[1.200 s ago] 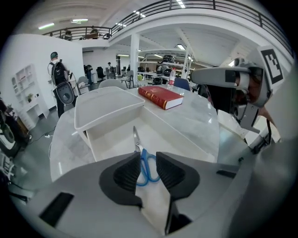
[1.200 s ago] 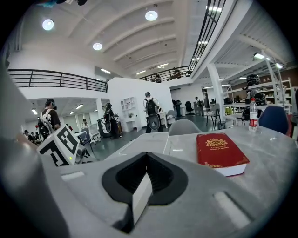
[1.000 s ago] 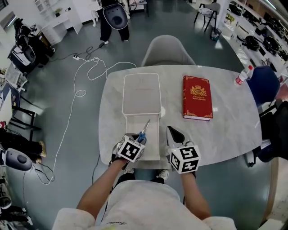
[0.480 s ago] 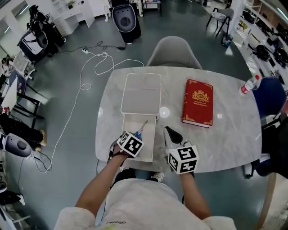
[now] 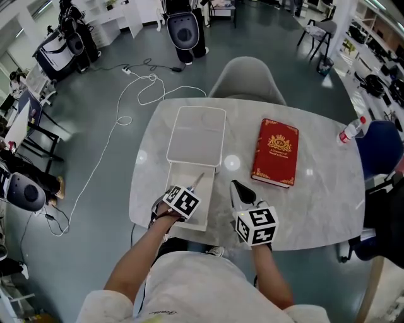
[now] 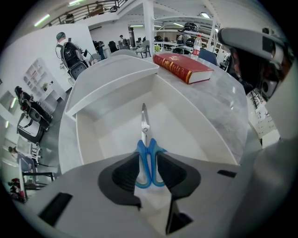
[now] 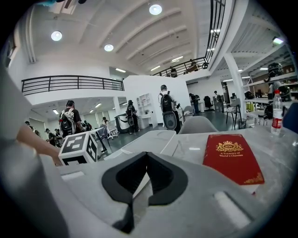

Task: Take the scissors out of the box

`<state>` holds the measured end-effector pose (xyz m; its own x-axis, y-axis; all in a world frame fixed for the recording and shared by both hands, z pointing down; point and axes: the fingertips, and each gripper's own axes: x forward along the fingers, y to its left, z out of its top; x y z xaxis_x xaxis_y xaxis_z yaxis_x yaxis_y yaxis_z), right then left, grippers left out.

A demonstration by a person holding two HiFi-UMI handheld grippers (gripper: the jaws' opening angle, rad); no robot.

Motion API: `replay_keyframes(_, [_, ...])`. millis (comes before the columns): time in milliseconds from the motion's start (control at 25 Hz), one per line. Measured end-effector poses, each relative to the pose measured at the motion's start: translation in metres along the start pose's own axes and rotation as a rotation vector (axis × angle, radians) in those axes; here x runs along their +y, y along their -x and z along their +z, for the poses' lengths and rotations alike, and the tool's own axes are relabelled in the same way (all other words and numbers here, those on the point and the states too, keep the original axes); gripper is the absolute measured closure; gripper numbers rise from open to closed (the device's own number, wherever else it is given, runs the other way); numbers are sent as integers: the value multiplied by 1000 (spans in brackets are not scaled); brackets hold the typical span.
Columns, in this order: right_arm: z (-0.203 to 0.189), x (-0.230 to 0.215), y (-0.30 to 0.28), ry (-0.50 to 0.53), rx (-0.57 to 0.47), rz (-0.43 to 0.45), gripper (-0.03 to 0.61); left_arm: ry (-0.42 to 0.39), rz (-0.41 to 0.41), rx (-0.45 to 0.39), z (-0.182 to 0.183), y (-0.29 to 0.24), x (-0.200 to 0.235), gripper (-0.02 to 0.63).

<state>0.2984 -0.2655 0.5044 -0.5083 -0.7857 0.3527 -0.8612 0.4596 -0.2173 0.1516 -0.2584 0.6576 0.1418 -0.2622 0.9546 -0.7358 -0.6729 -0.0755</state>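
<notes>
My left gripper (image 6: 148, 160) fingers (image 6: 122, 179) clamped on scissors (image 6: 144, 122) handles, right gripper (image 7: 146, 157) pinched together & empty, so lift straight, tip off box (image 6: 84, 139) wall.

A large open lab hall: a railed mezzanine (image 7: 70, 83), ceiling spotlights (image 7: 155, 9), loose floor cables (image 5: 150, 78), people (image 7: 166, 104) wearing backpacks.

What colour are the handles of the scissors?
The scissors have blue handles; the blades are plain metal. The left gripper view shows this best.

Box (image 5: 203, 209) left of book (image 5: 275, 151)
</notes>
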Motion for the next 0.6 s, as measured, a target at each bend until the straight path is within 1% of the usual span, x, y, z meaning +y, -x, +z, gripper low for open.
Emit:
replay_keyframes(240, [0, -6, 0, 1, 2, 14, 574, 7, 7, 25, 0, -3, 1, 514])
replay_keyframes(600, [-3, -8, 6, -2, 5, 16, 574, 8, 1, 37, 0, -2, 0, 512])
